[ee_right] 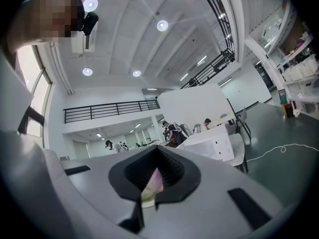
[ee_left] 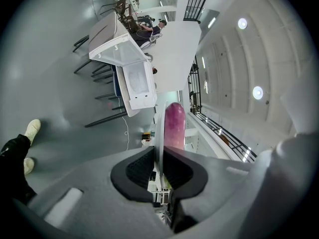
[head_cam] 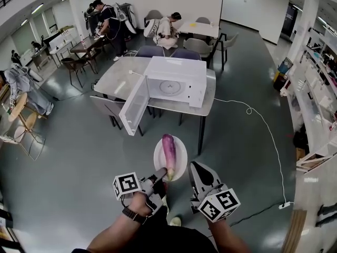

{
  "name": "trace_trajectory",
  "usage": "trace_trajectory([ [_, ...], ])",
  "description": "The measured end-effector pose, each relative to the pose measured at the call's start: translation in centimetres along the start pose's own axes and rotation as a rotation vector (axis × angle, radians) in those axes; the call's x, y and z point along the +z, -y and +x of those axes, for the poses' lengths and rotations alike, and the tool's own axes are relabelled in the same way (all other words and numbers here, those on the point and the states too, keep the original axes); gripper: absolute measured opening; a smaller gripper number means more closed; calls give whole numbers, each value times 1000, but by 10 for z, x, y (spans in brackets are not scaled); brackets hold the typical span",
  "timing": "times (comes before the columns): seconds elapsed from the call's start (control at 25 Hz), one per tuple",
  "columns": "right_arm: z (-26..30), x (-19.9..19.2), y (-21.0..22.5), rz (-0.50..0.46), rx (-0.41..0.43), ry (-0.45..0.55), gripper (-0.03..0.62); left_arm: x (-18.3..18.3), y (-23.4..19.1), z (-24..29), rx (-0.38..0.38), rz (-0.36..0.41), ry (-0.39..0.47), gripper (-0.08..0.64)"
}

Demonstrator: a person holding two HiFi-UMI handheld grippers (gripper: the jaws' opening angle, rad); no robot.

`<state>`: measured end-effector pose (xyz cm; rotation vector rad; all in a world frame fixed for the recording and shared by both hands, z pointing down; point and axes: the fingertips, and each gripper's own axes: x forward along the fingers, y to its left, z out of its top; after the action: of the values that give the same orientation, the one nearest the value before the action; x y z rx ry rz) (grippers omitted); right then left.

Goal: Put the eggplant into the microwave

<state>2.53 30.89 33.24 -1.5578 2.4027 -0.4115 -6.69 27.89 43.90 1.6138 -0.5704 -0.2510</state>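
- The left gripper (head_cam: 160,175) pinches the near rim of a white plate (head_cam: 179,164). Its jaws are shut tight on the rim.
- The right gripper (head_cam: 195,168) is just beside the plate's right side. Its jaws are together, and only a thin pink and green sliver shows in the slit.
- The purple eggplant (head_cam: 169,151) lies on the plate, its long way pointing away from the person.
- Farther off, the white microwave (head_cam: 176,80) sits on a table (head_cam: 113,78). Its door (head_cam: 134,107) is wide open.
- People (head_cam: 164,29) are at tables far behind.
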Motion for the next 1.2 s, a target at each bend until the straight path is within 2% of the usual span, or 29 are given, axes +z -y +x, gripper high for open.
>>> trace_trajectory([
  [0.24, 50, 3, 26, -15, -9, -14, 2, 41, -13, 37, 5, -2, -23, 40],
  [0.52, 138, 7, 56, -8, -24, -19, 2, 114, -30, 84, 18, 18, -58, 40],
  [0.72, 192, 6, 72, -3, -21, -25, 2, 160, -43, 112, 28, -1, -76, 39],
  [1.2, 260, 15, 101, -3, -22, -7, 2, 231, -63, 167, 38, -16, -93, 39],
])
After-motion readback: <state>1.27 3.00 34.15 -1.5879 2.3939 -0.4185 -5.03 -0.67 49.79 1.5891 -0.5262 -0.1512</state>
